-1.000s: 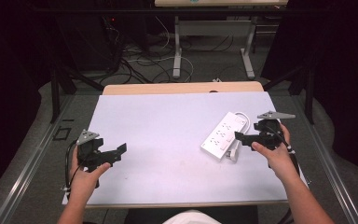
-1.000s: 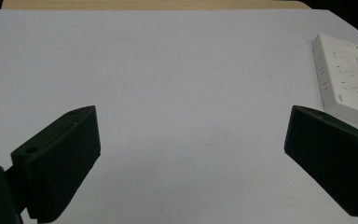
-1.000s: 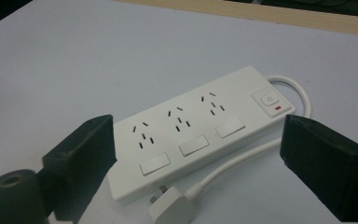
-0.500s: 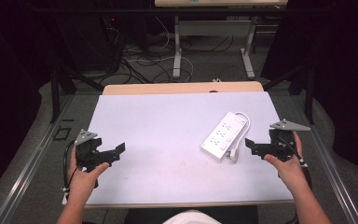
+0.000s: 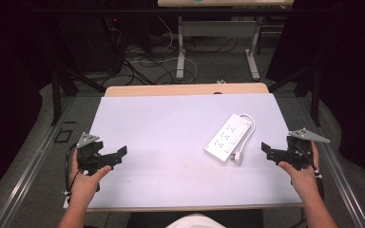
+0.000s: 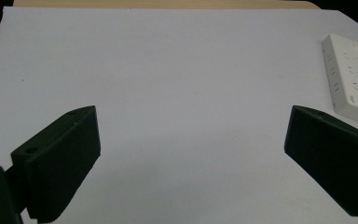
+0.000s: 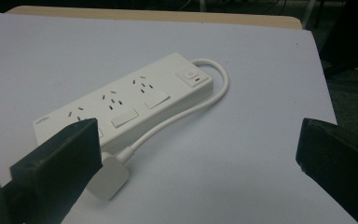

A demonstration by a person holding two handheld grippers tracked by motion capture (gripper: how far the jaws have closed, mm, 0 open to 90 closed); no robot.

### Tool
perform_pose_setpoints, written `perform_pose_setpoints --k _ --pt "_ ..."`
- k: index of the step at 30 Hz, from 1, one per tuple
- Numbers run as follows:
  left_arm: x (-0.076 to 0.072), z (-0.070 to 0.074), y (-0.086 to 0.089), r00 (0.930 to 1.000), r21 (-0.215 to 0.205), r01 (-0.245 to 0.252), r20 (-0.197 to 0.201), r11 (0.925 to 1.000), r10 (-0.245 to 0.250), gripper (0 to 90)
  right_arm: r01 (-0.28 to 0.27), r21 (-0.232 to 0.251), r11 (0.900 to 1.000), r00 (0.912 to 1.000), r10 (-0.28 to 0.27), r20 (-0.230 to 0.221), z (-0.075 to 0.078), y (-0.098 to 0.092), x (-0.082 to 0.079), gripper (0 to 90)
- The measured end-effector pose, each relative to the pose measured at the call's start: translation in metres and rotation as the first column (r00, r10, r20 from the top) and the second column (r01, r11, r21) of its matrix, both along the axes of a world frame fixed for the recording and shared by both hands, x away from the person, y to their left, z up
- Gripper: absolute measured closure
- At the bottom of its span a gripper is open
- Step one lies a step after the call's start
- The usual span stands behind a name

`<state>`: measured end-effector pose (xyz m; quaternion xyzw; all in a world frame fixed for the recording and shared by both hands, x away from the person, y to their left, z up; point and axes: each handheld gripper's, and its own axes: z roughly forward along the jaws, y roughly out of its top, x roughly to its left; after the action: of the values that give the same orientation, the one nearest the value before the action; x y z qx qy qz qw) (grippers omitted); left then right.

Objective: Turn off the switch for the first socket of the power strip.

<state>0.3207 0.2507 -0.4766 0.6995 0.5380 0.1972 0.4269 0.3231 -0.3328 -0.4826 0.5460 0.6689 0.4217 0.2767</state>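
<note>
Each hand-held gripper, left [image 5: 116,154] and right [image 5: 267,151], is spread wide and holds nothing, hovering low over the white tabletop [image 5: 171,128]. A white power strip [image 5: 229,137] lies just beside the right one, its plug [image 5: 237,157] nearest.

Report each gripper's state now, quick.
Left gripper: open, holding nothing, over the white table surface.
Right gripper: open, holding nothing, just right of the white plastic power strip.

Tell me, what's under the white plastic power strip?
The white plastic power strip lies flat on the pale lilac table sheet. Its white cord loops alongside to a plug. The strip's underside is hidden.
</note>
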Motion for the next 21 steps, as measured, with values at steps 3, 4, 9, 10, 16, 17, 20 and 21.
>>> perform_pose_setpoints --k 3,4,9,10,16,17,20,21 --pt "0.0 -0.001 0.0 1.0 0.001 -0.004 -0.002 1.0 0.004 3.4 0.014 -0.004 1.0 0.9999 -0.014 -0.001 -0.006 -0.005 0.002 0.0" --pt "0.0 -0.001 0.001 1.0 0.002 -0.004 -0.002 1.0 0.004 3.5 0.018 -0.006 1.0 0.9998 -0.018 -0.012 -0.007 -0.006 0.001 0.0" --pt "0.0 -0.002 0.002 1.0 0.003 -0.008 -0.002 1.0 0.008 3.5 0.054 0.002 0.999 0.9984 -0.054 -0.015 -0.017 -0.012 0.005 0.0" --pt "0.0 -0.002 0.002 0.9999 0.0 -0.01 -0.003 0.9999 0.01 3.4 0.052 0.0 0.999 0.9984 -0.052 -0.023 -0.018 -0.013 0.005 0.0" --pt "0.001 -0.004 0.004 0.9999 0.002 -0.013 -0.008 0.9999 0.013 3.5 0.085 0.002 0.996 0.9962 -0.085 -0.021 -0.026 -0.021 0.008 0.0" --pt "0.001 -0.004 0.004 0.9999 0.002 -0.015 -0.008 0.9999 0.015 3.4 0.086 0.006 0.996 0.9956 -0.085 -0.039 -0.026 -0.022 0.008 0.0" --pt "0.001 -0.005 0.004 0.9998 -0.001 -0.017 -0.003 0.9999 0.017 3.5 0.097 0.012 0.995 0.995 -0.097 -0.027 -0.029 -0.024 0.009 0.0" --pt "0.001 -0.004 0.004 0.9998 0.001 -0.018 -0.004 0.9998 0.018 3.4 0.097 0.014 0.995 0.9943 -0.096 -0.047 -0.029 -0.025 0.009 0.0"
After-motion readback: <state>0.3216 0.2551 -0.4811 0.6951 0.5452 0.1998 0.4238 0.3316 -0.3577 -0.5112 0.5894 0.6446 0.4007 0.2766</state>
